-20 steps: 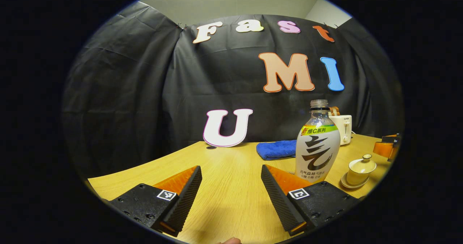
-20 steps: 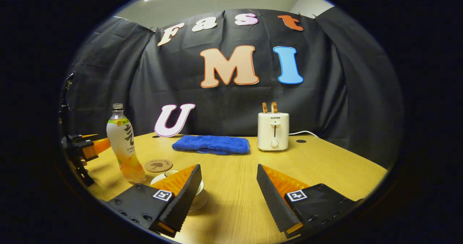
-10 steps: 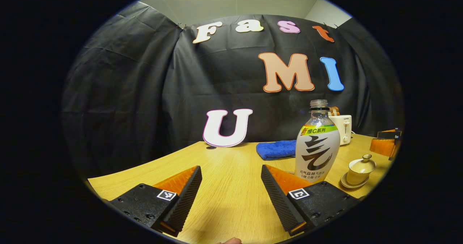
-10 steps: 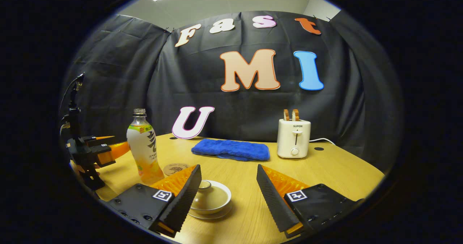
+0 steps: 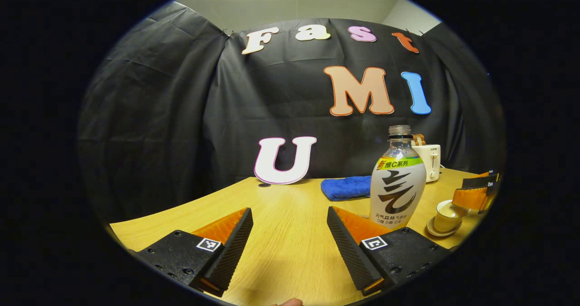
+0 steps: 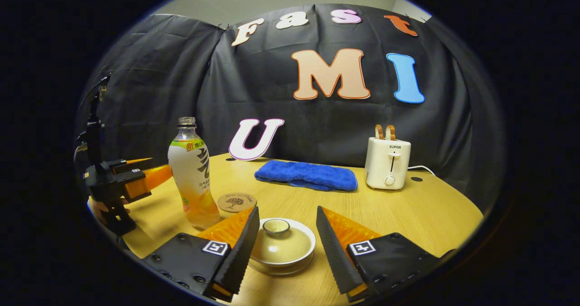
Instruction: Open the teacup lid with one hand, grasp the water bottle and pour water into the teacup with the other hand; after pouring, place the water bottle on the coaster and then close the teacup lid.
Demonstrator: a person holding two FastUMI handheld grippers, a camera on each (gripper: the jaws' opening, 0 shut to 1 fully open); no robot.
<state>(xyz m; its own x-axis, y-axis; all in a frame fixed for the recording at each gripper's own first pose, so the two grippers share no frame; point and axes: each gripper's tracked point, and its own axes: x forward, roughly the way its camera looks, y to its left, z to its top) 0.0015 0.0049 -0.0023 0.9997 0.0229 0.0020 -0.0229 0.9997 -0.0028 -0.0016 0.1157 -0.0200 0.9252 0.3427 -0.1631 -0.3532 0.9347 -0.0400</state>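
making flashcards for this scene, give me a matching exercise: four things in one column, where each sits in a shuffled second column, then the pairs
Things:
1. clear plastic water bottle with white label
2. round brown cork coaster
3. folded blue towel
4. cream ceramic teacup lid with round knob

Places:
A. between the open fingers of the right claw
B. lying beside the white two-slot toaster
C. flat on the wooden table, just behind the teacup
D. standing upright, in front of the left claw

Pairs: 1-D, 2-C, 3-B, 4-A
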